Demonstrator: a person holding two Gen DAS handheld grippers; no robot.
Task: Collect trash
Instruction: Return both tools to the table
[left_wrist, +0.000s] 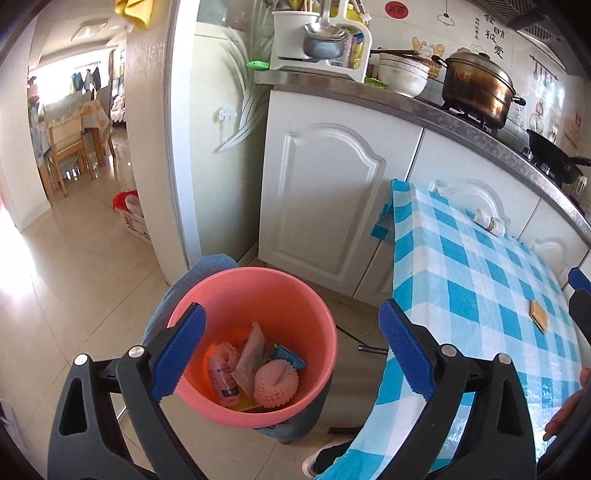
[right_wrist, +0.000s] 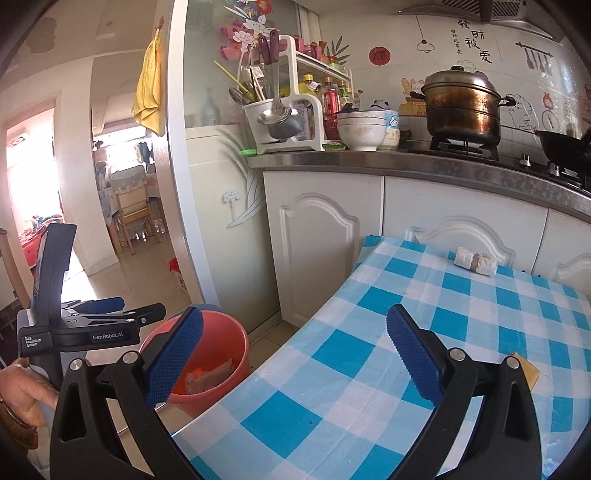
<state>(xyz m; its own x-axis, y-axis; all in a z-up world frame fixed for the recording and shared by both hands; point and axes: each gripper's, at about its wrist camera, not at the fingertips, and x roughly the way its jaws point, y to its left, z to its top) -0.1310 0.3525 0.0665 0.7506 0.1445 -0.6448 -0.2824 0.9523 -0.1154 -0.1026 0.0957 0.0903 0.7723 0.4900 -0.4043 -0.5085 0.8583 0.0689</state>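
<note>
A: Start at the fingers. How do they stand?

B: The left gripper (left_wrist: 291, 347) has its blue-padded fingers (left_wrist: 181, 349) spread wide with nothing between the pads. It hangs above the round salmon-pink plastic bucket (left_wrist: 258, 291), which sits on the tiled floor (left_wrist: 74, 280) just beside the table edge.

A: And the other one?

B: The right gripper (right_wrist: 295, 358) is spread just as wide and equally empty, poised over the blue-and-white checked tablecloth (right_wrist: 332, 369). From that view the left gripper shows at the far left, held by a hand (right_wrist: 22, 395).

A: What lies in the bucket?

B: A pink foam fruit net (left_wrist: 277, 382), a small pink bottle (left_wrist: 223, 376), a crumpled greyish-brown wrapper (left_wrist: 251, 354) and a blue packet (left_wrist: 290, 356), all piled on the bottom.

A: Anything on the table?

B: A crumpled white paper wad (right_wrist: 474, 261) near the far edge, close to the white cabinet doors (right_wrist: 317, 254), and a small flat tan square piece (right_wrist: 526, 371) near the right finger of the right gripper. The two are well apart.

A: Farther out?

B: A steel countertop (right_wrist: 369, 160) carries stacked white bowls (right_wrist: 360, 131), a browned metal steamer pot (right_wrist: 461, 107) on the gas stove and a black wok (right_wrist: 565, 146). A yellow cloth (right_wrist: 149, 92) hangs by the doorway.
</note>
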